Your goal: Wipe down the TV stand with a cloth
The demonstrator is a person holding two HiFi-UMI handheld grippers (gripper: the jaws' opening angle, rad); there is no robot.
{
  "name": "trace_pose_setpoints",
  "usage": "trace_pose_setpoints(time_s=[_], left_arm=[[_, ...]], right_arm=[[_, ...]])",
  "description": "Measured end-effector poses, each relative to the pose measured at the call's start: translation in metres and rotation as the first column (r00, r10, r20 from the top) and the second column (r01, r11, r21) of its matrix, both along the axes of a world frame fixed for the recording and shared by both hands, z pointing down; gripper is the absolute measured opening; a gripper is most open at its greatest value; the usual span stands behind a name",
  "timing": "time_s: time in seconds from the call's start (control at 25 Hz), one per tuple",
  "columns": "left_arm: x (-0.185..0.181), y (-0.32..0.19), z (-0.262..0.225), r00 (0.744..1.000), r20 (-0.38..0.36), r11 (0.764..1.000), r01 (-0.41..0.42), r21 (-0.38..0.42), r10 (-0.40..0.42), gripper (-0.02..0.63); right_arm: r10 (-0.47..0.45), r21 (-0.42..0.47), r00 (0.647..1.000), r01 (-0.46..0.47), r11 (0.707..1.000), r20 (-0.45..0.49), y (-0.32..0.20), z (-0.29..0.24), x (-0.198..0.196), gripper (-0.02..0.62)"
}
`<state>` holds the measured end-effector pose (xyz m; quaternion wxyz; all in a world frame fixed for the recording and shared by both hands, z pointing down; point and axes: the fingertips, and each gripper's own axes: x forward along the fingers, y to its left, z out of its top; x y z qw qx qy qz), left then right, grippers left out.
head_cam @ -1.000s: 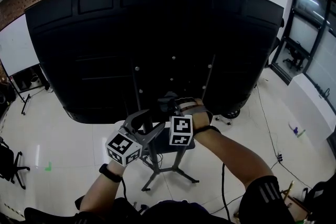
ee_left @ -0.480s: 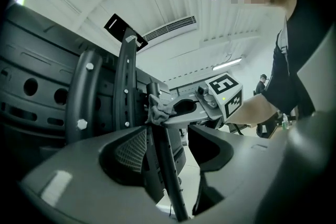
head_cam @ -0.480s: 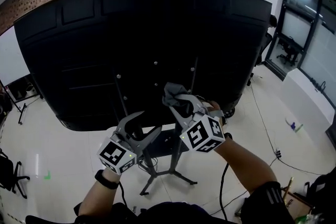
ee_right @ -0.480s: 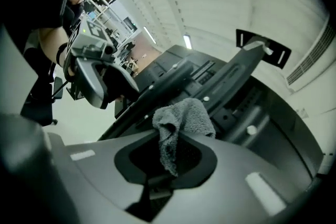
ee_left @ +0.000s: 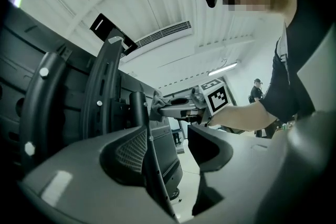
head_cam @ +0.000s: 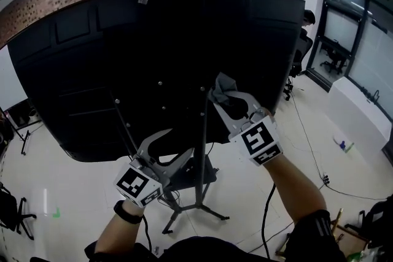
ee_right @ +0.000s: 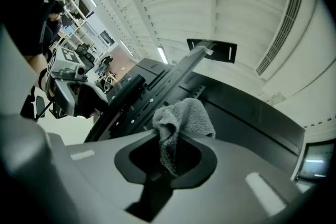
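Note:
The TV stand holds a big black TV (head_cam: 153, 58), seen from behind, on slim grey uprights (head_cam: 201, 150) over splayed legs (head_cam: 196, 208). My right gripper (head_cam: 226, 97) is raised beside the right upright, shut on a crumpled grey cloth (head_cam: 222, 86) that touches the TV's back; in the right gripper view the cloth (ee_right: 184, 118) bulges out of the pinched jaws (ee_right: 167, 152). My left gripper (head_cam: 171, 147) sits lower, by the stand's small shelf (head_cam: 199, 176). Its jaws stand apart, and in the left gripper view an upright (ee_left: 152, 165) runs between them (ee_left: 170, 147).
A second upright (head_cam: 126, 126) slants at the left. Cables (head_cam: 307, 150) trail across the white floor on the right. A white counter (head_cam: 362, 113) and an office chair (head_cam: 299, 49) stand at the right, and another chair (head_cam: 7, 199) at the far left.
My right gripper has lifted the cloth up and to the right along the stand, from shelf height to the TV's back. The left gripper has barely moved.

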<state>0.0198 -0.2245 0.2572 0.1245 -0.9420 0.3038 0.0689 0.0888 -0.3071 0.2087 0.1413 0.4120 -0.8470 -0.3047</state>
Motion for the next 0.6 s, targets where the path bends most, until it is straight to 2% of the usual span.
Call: trace_pose_setpoints(time_s=[0.28,0.44,0.6], left_arm=[[0.032,-0.008,-0.003,1.0,0.003,1.0,-0.005,0.0,0.005,0.262],[0.038,-0.016,0.001,1.0,0.009,1.0,0.009,-0.011,-0.009,0.262],[0.044,-0.022,0.005,1.0,0.007,1.0,0.017,-0.023,-0.017,0.262]], right_arm=[[-0.033,-0.075,0.999,0.036,0.997,0.042,-0.051,-0.001,0.005,0.048],[-0.049,-0.073,0.998,0.052,0.996,0.047,-0.062,0.0,0.008,0.048],[-0.021,-0.054,0.999,0.023,0.998,0.05,-0.065,0.001,0.03,0.046]])
